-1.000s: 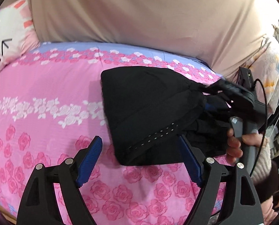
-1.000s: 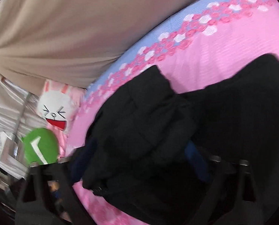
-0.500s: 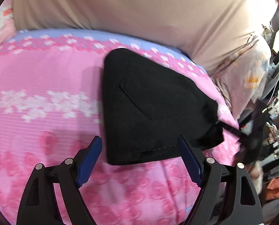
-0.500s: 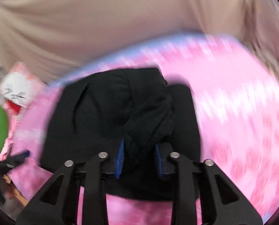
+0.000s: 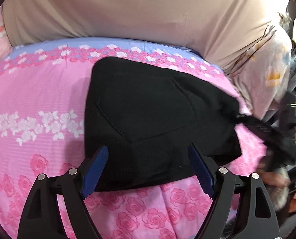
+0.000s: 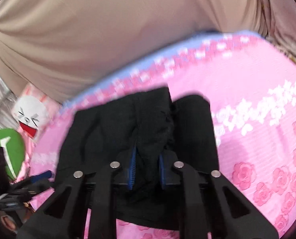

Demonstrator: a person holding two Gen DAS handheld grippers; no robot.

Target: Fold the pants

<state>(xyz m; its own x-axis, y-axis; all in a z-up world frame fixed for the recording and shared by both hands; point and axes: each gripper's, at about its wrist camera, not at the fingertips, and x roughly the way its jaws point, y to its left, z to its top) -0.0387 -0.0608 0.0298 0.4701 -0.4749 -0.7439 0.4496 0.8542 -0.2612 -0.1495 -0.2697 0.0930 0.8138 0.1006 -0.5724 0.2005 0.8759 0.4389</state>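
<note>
Where right gripper blurs, pants bunched

No readable text; only a white arrow-like mark on the green cushion.

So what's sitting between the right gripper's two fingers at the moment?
A bunched fold of the black pants lies pinched between the right gripper fingers, which have just been closing. It shows in the right wrist view.

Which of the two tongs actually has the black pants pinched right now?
The right tongs: their blue pads have just been closing on a bunched fold of the black pants. The left tongs stand wide open, gripping nothing.
</note>
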